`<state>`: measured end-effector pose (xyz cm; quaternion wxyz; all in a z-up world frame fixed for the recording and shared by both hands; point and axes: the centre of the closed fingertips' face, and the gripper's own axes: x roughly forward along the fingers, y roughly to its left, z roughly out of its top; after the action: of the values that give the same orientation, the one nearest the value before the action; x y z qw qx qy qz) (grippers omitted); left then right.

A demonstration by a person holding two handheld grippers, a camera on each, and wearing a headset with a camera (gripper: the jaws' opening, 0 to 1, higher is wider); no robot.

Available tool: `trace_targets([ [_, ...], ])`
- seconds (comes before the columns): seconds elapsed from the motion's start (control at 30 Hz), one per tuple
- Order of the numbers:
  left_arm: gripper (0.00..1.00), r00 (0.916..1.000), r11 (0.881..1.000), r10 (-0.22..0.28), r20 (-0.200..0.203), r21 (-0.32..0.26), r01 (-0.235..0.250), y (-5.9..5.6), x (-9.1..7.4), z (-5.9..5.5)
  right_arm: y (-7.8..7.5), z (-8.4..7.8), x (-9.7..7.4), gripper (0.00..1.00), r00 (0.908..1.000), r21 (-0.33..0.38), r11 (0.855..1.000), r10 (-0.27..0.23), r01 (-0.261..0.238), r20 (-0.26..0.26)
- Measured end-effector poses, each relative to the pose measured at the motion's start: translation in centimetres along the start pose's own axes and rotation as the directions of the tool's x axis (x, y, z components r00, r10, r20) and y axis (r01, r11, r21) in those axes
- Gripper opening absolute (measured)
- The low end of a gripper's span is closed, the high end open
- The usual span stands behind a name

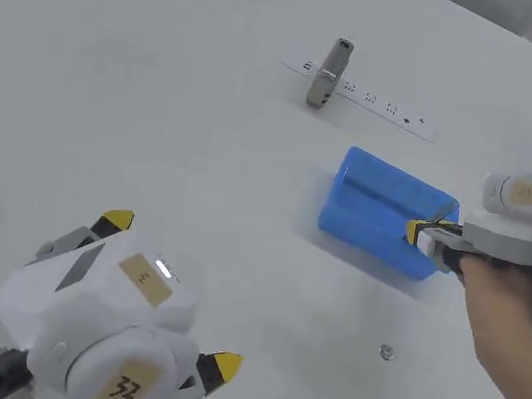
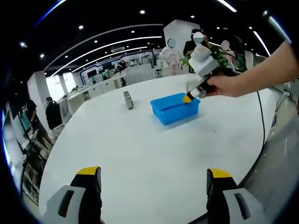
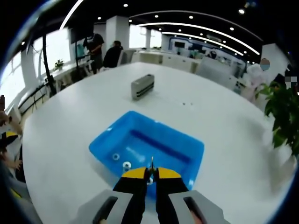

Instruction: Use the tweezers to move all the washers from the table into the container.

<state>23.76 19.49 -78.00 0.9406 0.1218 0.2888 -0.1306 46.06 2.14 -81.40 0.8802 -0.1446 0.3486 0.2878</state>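
Note:
My right gripper [image 1: 418, 232] is shut on thin tweezers [image 3: 151, 163], whose tips point down over the near edge of the blue container [image 1: 386, 210]. Two small washers [image 3: 120, 160] lie on the container's floor. I cannot tell whether the tweezer tips hold anything. One washer [image 1: 386, 352] lies on the white table in front of the container, also in the left gripper view as a small washer [image 2: 214, 129]. My left gripper [image 1: 171, 291] hovers at the near left, open and empty, its yellow-tipped jaws wide apart and aimed across the table toward the container [image 2: 175, 108].
A grey block [image 1: 329, 72] stands on the table beyond the container, beside a flush socket strip [image 1: 372, 102]. The white table [image 1: 157, 122] is broad and round. People and a potted plant [image 3: 282, 112] stand past its far edge.

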Motion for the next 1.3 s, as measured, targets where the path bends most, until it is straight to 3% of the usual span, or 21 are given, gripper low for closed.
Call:
trace_targets([
  [0.13,0.96,1.0,1.0,-0.001,0.0,-0.002,0.001,0.0,0.0,0.0,0.3,-0.5,0.3,0.03,0.9998,0.001,1.0,0.007,-0.007,-0.018],
  [0.33,0.96,1.0,1.0,0.002,0.001,-0.004,-0.002,0.1,0.0,0.0,0.2,-0.2,0.1,0.03,1.0,0.0,1.0,-0.001,0.001,-0.006],
  [0.53,0.96,1.0,1.0,0.004,0.008,-0.005,-0.004,0.1,0.0,0.2,-0.2,1.7,-3.5,0.03,0.9948,0.026,1.0,-0.015,0.013,0.101],
  [0.77,0.96,0.9999,1.0,0.0,0.013,-0.003,0.0,0.0,0.0,0.2,0.7,2.0,-7.6,0.03,0.9827,0.09,0.996,-0.033,0.017,0.182],
  [0.9,0.96,0.9999,1.0,0.001,0.015,-0.003,-0.001,0.1,-0.1,0.3,1.6,0.5,-8.8,0.03,0.9833,0.102,0.995,-0.03,0.012,0.18],
  [1.3,0.96,0.9998,1.0,-0.001,0.021,0.0,0.001,0.0,-0.1,0.4,3.9,-6.0,-10.6,0.03,0.9952,0.16,0.987,-0.032,0.017,0.093],
])
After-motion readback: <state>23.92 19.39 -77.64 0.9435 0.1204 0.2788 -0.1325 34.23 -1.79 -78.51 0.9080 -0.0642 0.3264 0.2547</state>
